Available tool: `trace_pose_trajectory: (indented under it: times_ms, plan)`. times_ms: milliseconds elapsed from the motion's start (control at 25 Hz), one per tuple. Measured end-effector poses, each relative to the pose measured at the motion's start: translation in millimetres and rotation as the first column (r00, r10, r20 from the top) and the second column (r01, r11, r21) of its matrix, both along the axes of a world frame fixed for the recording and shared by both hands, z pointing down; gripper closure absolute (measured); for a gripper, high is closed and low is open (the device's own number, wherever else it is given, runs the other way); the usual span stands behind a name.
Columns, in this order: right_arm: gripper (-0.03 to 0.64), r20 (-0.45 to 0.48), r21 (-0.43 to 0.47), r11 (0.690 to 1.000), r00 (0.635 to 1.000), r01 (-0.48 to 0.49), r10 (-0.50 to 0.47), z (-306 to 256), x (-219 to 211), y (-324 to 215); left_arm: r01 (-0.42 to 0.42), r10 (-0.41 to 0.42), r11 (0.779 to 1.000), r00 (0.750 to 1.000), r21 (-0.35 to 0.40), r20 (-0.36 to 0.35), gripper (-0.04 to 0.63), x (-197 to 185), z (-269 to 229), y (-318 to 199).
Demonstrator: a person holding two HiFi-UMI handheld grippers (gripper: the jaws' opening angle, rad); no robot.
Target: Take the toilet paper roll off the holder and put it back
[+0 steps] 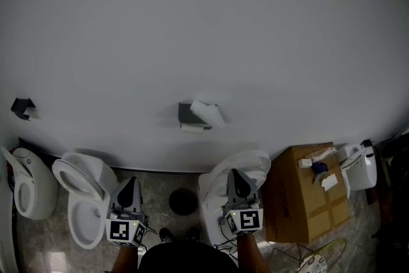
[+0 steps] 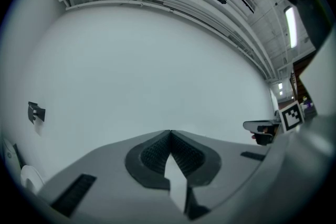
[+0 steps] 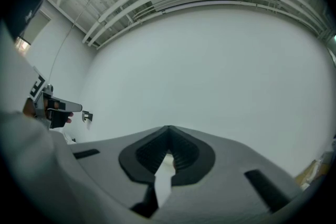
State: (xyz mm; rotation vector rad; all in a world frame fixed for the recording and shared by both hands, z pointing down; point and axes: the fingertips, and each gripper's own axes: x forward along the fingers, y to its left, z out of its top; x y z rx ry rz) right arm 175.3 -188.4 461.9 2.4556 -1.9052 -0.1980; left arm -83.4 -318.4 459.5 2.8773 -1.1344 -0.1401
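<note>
Toilet paper roll (image 1: pixel 206 113) sits on its holder (image 1: pixel 186 113) while left tongs (image 1: pixel 130 182) and right tongs (image 1: pixel 235 174), closed empty, face the wall.

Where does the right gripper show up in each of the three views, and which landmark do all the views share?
Head view: the right gripper is at the bottom, right of centre, pointing at the wall.
Left gripper view: it is at the right edge, seen side-on, beside its marker cube.
Right gripper view: the gripper fills the bottom centre, jaws together.
Shared landmark: the plain white wall ahead.
</note>
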Motion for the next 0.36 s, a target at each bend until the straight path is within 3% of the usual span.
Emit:
trace_pose_trajectory:
  times_ms: [360]
  plan:
    - [0.614,-0.002,0.005,1.0,1.0,0.002,-0.002,-1.2,-0.3,2.0,-0.008,0.008,1.0,1.0,0.03,0.007,0.592,-2.9,7.1,0.8]
